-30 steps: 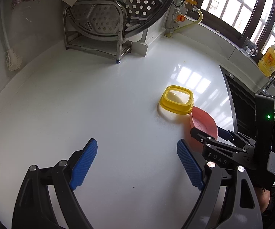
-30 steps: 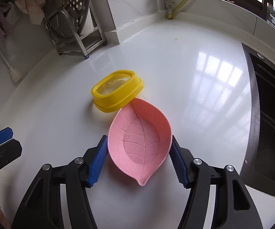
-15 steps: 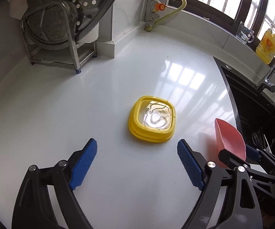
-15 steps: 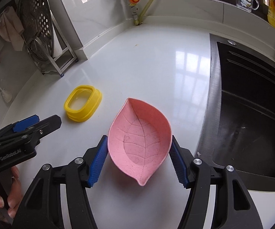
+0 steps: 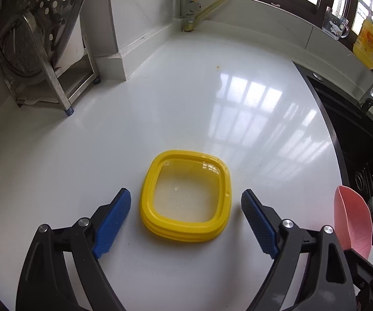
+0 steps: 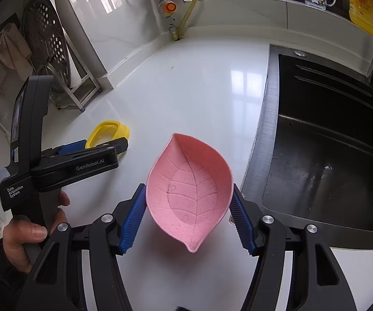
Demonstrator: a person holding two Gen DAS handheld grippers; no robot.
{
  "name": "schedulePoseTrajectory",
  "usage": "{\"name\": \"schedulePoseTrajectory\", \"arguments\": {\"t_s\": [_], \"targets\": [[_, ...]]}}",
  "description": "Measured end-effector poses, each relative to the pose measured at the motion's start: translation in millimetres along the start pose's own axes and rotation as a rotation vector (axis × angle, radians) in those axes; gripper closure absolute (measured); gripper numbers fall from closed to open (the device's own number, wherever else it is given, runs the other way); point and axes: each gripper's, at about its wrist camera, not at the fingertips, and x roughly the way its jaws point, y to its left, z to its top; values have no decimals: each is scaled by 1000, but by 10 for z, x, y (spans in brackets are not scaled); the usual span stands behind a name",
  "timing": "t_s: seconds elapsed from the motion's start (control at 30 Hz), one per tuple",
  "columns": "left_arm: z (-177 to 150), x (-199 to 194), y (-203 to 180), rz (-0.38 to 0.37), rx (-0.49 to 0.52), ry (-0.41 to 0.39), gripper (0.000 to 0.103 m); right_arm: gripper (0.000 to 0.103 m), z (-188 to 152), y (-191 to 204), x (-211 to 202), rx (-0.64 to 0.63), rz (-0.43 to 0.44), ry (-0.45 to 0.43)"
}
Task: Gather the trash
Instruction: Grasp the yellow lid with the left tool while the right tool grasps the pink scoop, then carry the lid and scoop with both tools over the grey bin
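while right gripper clamps pink dish, left gripper (wide) now straddles yellow lid.

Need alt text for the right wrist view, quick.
The right gripper grips a pink leaf dish above a white counter. The sink is to its right; the left gripper reaches a yellow lid at left.

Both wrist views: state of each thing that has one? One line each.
left gripper: open, jaws either side of the lid, not touching it.
right gripper: shut on the pink leaf dish.
yellow lid: flat on the white counter, ungripped.
pink leaf dish: upright, clamped at both sides.
sink: no water running.
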Motion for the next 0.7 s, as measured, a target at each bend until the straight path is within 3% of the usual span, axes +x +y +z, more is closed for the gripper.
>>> {"name": "schedulePoseTrajectory", "arguments": {"t_s": [0.13,0.4,0.7], "targets": [[-6,-19,-80,8,32,-20,34,42,18,-35,-43,6,-3,-9],[-111,-200,-67,-24,-12,-11,36,42,23,-59,-118,18,10,-5],[-439,-862,-144,-22,7,-29,36,42,-110,3,-422,28,63,5]]}}
